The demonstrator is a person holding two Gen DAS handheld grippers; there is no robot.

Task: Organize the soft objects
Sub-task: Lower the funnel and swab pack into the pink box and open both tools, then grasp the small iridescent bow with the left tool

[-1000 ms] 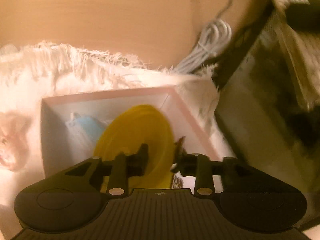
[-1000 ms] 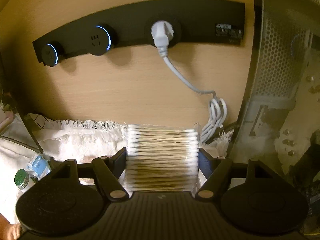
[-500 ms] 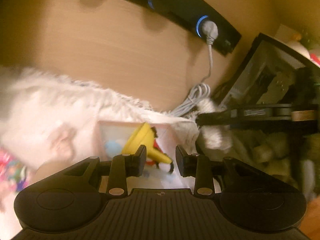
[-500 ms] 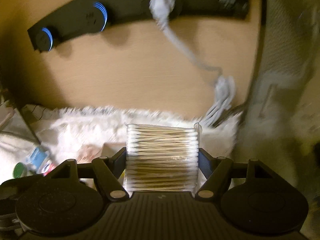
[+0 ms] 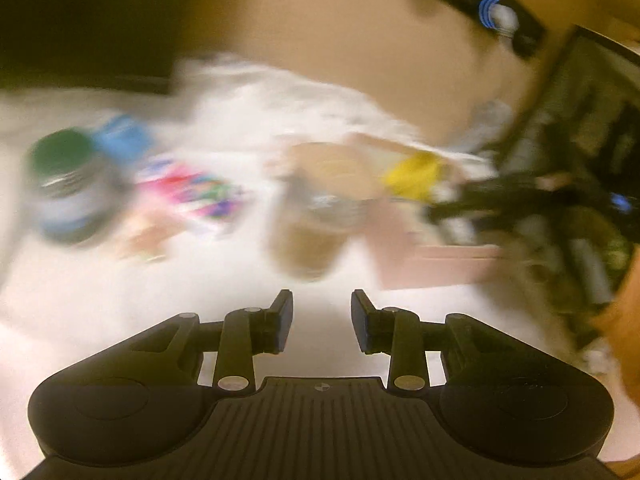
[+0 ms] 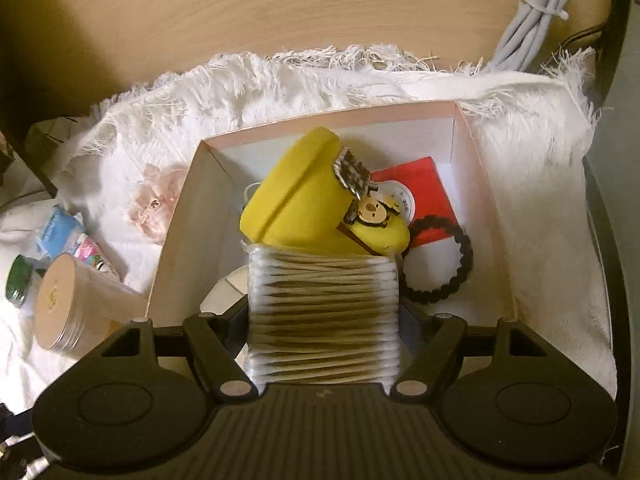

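My right gripper is shut on a clear pack of cotton swabs and hangs low over the open pink box. In the box lie a yellow soft toy, a red card and a black hair tie. My left gripper is open over the white fringed cloth, nothing between its fingers. Its view is badly blurred. The pink box and the yellow toy show at its right.
Left of the box on the cloth lie a pink scrunchie, a round tub, a green-capped jar and small packets. A coiled white cable lies behind. A dark case stands at the right.
The left gripper let go of the yellow toy in the box and swung back to the left. The right gripper came down over the box with the swab pack.
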